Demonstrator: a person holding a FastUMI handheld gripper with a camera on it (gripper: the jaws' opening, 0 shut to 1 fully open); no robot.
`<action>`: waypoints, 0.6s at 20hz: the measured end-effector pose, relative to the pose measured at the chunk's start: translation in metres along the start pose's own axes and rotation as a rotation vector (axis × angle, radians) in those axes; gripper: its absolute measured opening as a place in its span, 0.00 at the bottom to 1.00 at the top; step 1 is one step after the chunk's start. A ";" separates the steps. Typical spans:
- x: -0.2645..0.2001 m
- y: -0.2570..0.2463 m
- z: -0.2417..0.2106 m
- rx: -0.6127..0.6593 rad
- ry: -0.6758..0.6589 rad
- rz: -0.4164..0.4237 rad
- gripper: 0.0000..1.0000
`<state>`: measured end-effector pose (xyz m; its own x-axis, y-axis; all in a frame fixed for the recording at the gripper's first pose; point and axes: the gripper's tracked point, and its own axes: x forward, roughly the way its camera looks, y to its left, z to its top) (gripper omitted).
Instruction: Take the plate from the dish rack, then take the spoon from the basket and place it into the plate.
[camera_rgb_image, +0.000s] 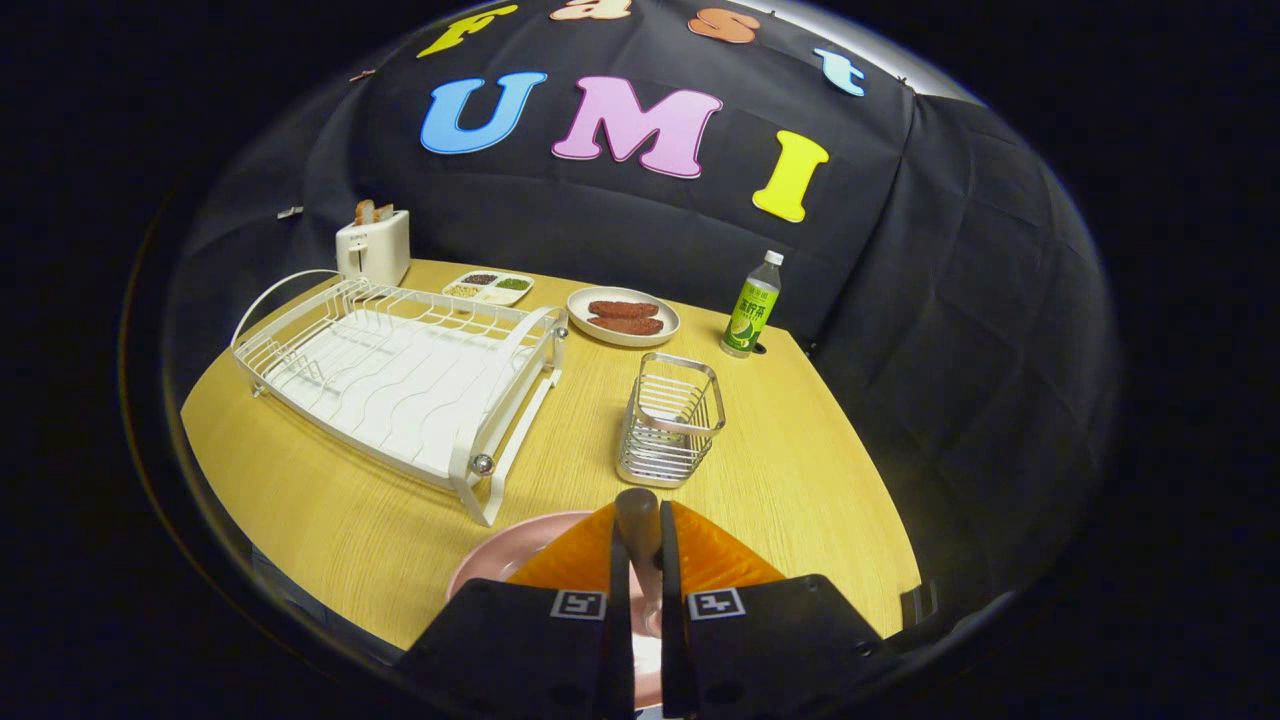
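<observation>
Between the orange fingers (580, 560) of the claw (638, 520) a dark spoon handle (638, 525) is pinched, both fingers pressing on it, above the pink plate (490, 565) at the near edge of the tabletop (800, 470). Just beyond the fingers stands the wire basket (670, 420); the white dish rack (400, 375) sits left of the basket.

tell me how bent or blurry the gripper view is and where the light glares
In the gripper view, fisheye bowing curves the table edge and the dish rack; both stay sharp, with a small glint on the rack's metal knob; the gripper, shut on the spoon over the pink plate, looks softer.
</observation>
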<state>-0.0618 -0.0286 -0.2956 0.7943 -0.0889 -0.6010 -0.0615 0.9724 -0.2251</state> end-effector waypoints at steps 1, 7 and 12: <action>-0.001 0.004 0.002 0.017 0.008 0.005 0.15; -0.015 0.027 0.015 0.249 0.058 0.101 0.68; -0.028 0.014 0.053 0.376 -0.015 0.082 0.99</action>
<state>-0.0525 -0.0007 -0.2417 0.8050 -0.0067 -0.5932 0.0982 0.9877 0.1221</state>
